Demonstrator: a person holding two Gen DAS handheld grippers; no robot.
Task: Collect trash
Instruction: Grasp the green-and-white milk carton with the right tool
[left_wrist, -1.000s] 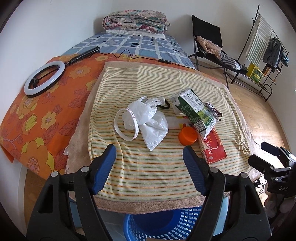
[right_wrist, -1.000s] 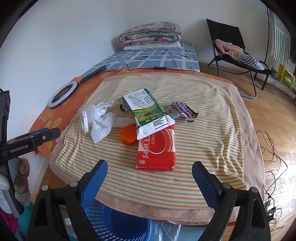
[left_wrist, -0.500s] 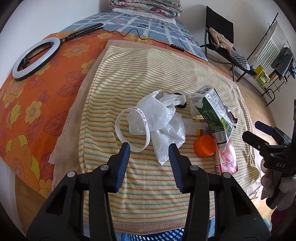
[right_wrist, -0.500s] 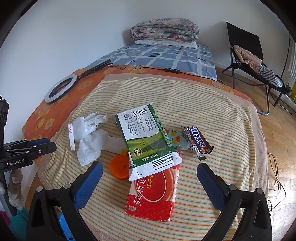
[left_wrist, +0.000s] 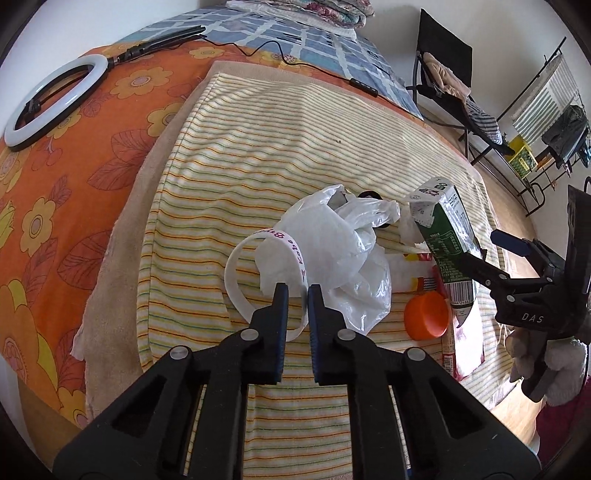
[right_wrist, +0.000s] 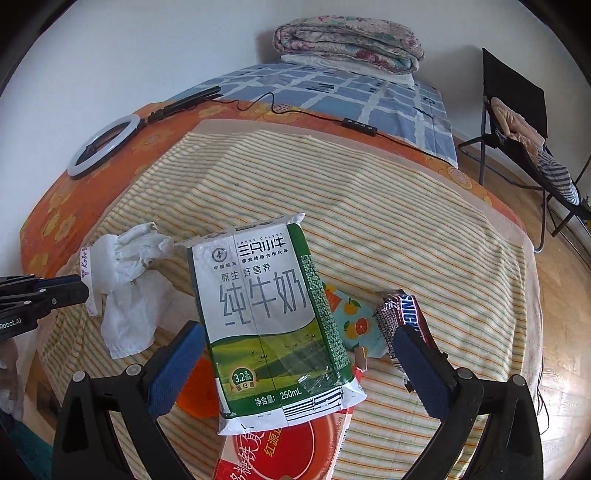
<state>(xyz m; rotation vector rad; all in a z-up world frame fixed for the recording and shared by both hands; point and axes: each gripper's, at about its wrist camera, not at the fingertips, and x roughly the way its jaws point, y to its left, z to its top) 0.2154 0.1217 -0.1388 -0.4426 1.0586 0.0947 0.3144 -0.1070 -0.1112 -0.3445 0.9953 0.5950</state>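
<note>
Left gripper (left_wrist: 294, 291) — pinched on white wristband (left_wrist: 236, 291); lift straight, clear of plastic bag (left_wrist: 332, 240). Right gripper (right_wrist: 295, 339) — agape around milk carton (right_wrist: 266, 314).

Your left gripper (left_wrist: 294, 295) reaches forward and slightly down, its two blue-padded fingers (left_wrist: 279, 314) drawn nearly together with only a narrow slit between the tips. From the right wrist view you can see this same gripper (right_wrist: 79, 290) coming in from the left edge, level and pointing right, its tips almost shut.

Your right gripper (right_wrist: 295, 354) is held low, its fingers (right_wrist: 177, 365) spread wide apart, one far to the left and the other far to the right, both angled forward and upward. From the left wrist view, your right gripper (left_wrist: 496, 254) enters from the right edge, and your gloved right hand (left_wrist: 550, 358) grips its black handle below.
</note>
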